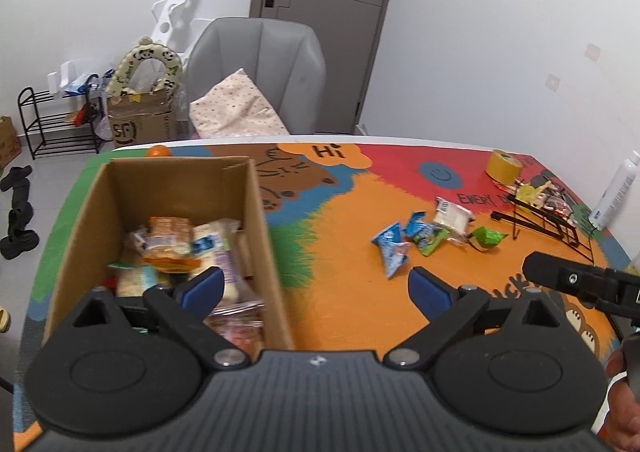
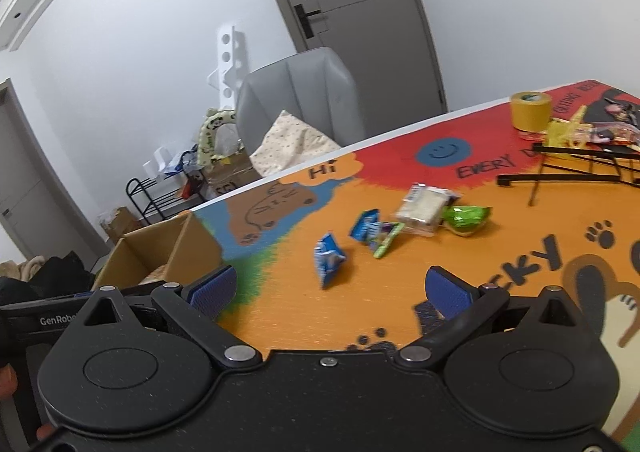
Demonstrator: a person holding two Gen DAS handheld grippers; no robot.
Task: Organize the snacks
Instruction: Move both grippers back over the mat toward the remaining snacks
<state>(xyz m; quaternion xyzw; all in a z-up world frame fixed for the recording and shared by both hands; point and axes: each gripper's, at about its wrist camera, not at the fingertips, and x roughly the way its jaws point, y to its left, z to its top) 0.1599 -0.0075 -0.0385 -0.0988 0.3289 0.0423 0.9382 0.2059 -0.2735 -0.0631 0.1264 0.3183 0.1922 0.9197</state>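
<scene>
A cardboard box (image 1: 256,220) at the table's left holds several snack packets (image 1: 180,244); the box (image 2: 176,248) also shows at the left in the right wrist view. Loose snacks lie mid-table: a blue packet (image 1: 390,248) (image 2: 328,258), a blue-and-green packet (image 1: 424,234) (image 2: 372,232), a white packet (image 1: 454,214) (image 2: 424,208) and a green packet (image 1: 488,238) (image 2: 466,218). My left gripper (image 1: 316,288) hangs open over the box's right wall with nothing between its pads. My right gripper (image 2: 334,290) stands open and bare, short of the blue packet.
A yellow tape roll (image 1: 502,166) (image 2: 530,110), a black wire rack (image 1: 548,220) (image 2: 580,164) with more snacks behind it, and a white bottle (image 1: 616,192) occupy the table's right. A grey chair (image 1: 260,68) stands behind the table. An orange ball (image 1: 158,151) lies behind the box.
</scene>
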